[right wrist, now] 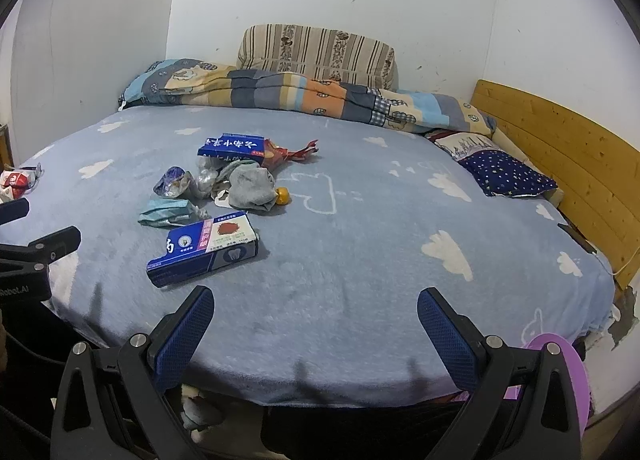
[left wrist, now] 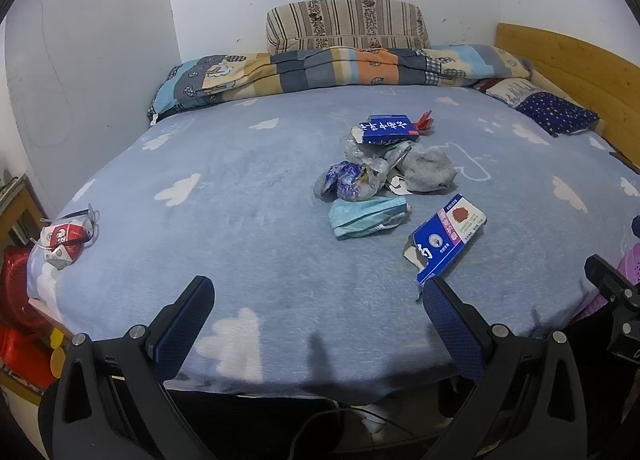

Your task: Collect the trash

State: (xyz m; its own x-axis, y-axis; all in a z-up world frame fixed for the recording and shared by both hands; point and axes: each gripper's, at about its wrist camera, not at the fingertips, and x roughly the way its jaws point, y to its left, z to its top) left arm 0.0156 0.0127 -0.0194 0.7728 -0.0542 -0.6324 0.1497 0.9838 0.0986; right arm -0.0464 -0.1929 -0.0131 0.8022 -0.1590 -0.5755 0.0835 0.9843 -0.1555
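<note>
Both grippers, left (left wrist: 318, 292) and right (right wrist: 316, 302), poised at near edge of bed (right wrist: 360, 260), jaws wide, nothing held; trash heaped mid-bed: toothpaste box (right wrist: 204, 246) nearest, face mask (right wrist: 166, 211), crumpled bags (right wrist: 180, 181), second box (right wrist: 232, 149); lone red wrapper (left wrist: 64, 238) at left edge. Advised: take nearest box first, across its narrow width; avoid pinching blanket.

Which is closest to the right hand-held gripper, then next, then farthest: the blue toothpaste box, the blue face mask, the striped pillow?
From the right hand-held gripper, in its own view:
1. Blue toothpaste box, just ahead, to the left.
2. Blue face mask, behind the box, further left.
3. Striped pillow, far back against the wall.
</note>
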